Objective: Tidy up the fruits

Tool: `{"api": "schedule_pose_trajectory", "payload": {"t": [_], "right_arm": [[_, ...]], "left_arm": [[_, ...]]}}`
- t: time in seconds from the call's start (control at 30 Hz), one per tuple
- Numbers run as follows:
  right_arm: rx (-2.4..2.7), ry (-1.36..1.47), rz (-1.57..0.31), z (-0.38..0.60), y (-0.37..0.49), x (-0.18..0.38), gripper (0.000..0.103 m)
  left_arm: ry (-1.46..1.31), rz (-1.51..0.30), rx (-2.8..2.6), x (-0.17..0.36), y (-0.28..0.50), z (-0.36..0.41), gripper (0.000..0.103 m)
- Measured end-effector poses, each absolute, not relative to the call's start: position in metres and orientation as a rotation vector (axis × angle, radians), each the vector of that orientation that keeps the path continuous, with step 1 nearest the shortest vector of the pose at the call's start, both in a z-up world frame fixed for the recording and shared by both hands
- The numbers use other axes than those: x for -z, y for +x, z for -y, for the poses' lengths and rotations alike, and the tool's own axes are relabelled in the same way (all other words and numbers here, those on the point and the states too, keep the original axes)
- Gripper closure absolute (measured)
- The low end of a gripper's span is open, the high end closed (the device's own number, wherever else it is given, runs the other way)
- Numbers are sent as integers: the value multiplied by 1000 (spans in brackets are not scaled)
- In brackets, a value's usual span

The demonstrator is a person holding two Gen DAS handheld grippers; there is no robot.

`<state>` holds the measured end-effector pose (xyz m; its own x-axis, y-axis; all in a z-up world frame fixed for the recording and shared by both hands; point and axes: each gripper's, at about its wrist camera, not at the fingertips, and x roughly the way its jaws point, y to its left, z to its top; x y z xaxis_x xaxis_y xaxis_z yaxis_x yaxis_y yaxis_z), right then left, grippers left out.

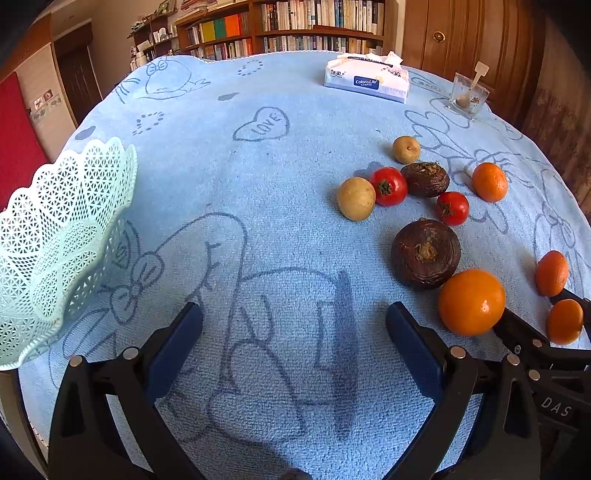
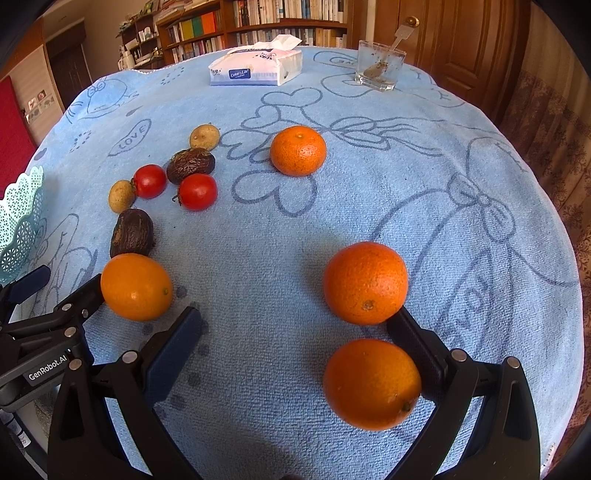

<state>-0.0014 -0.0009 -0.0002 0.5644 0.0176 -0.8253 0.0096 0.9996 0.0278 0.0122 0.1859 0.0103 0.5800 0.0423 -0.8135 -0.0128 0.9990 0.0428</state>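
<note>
Fruits lie loose on blue towel (image 1: 280, 192), right half of left wrist view: 2 tomatoes (image 1: 388, 185), 2 yellowish round ones (image 1: 356, 198), 2 dark wrinkled ones (image 1: 425, 253), several oranges (image 1: 471, 301). Mint lattice basket (image 1: 55, 236) at left edge, well apart from them. Left gripper (image 1: 294, 321) spread wide, nothing between fingers. Right gripper (image 2: 295, 325) also wide apart; nearest orange (image 2: 371, 384) sits between its fingers, against the right pad, not clamped. Tissue pack (image 2: 255, 66) and glass (image 2: 379, 65) at top.

Home study, bookshelves (image 1: 280, 26), wooden door (image 1: 461, 33)
</note>
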Motion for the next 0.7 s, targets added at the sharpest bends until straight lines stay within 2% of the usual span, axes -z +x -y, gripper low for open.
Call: {"api": "schedule_pose_trajectory", "payload": {"t": [0.7], "right_arm": [[-75,3,-973,5,-7,-2,5]], "left_arm": [[30,-947,-16,-12,9,-187,3]]}}
